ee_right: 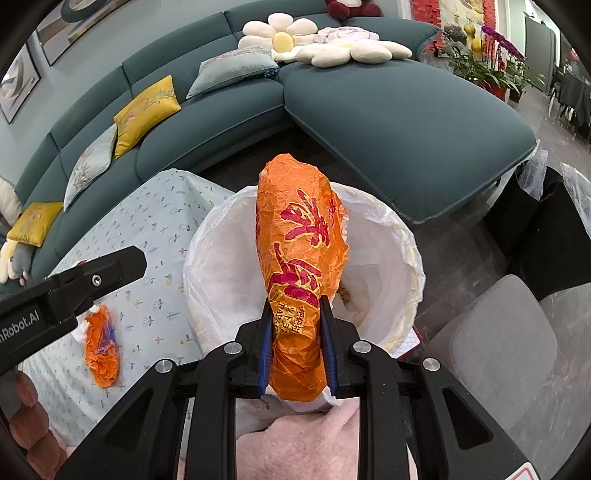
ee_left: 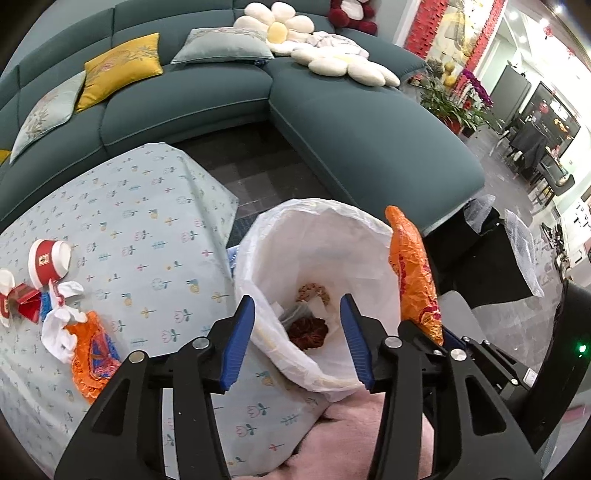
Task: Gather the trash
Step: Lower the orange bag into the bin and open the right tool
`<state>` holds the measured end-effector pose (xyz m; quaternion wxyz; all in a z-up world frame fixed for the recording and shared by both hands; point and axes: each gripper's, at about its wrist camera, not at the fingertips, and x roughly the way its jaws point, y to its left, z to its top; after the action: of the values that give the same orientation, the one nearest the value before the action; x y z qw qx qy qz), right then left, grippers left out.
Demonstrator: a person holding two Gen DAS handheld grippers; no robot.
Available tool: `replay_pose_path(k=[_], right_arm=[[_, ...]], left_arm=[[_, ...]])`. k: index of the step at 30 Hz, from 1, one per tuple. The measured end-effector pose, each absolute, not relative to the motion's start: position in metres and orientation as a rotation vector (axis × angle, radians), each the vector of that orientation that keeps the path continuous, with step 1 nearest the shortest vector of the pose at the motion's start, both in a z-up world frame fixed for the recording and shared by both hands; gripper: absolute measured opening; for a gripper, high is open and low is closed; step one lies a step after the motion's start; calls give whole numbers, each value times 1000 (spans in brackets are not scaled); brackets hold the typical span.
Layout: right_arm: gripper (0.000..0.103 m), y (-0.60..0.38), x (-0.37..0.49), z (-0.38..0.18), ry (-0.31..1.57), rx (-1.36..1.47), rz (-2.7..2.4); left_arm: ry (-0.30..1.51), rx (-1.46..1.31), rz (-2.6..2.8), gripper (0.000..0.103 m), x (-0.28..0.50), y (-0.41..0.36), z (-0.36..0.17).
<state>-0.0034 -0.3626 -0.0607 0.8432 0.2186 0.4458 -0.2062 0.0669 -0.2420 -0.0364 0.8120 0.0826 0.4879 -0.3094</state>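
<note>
Orange wrapper [ee_right: 299,273] clenched in right gripper [ee_right: 297,306] above white-lined bin [ee_left: 258,258].
Left gripper [ee_left: 297,306] released, empty; one more orange wrapper [ee_left: 94,354] on the tablecloth [ee_left: 155,229].

Both wrist views bright, evenly lit by indoor light; shadows soft and weak. Strong fisheye: sofa [ee_left: 369,122] edges bow, dark vignette fills the corners. Far room ahead-right of the left gripper [ee_left: 297,334] overexposed, ceiling spots [ee_left: 513,14] blown out. White bin liner [ee_left: 314,236] just ahead near clipping, folds faint. Focus sharp in centre, softer toward rims. No motion blur. Green indicator light [ee_left: 582,348] glows at right.
</note>
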Motion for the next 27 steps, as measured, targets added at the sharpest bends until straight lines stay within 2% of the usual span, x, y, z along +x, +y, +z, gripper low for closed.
replay_pose_path(k=[2, 6, 9, 22, 27], right_arm=[[26, -361, 0, -58, 937, 451, -440], [39, -359, 4, -54, 921, 429, -449], [45, -357, 8, -49, 908, 412, -459], [53, -328, 25, -34, 899, 358, -421], [53, -308, 32, -32, 909, 327, -394]], left_arm=[[1042, 169, -650, 47, 69, -238, -36], [1036, 153, -628, 55, 73, -229, -36], [1034, 148, -614, 55, 76, -223, -36], [1033, 81, -530, 66, 90, -178, -38], [1043, 59, -489, 66, 95, -154, -42]])
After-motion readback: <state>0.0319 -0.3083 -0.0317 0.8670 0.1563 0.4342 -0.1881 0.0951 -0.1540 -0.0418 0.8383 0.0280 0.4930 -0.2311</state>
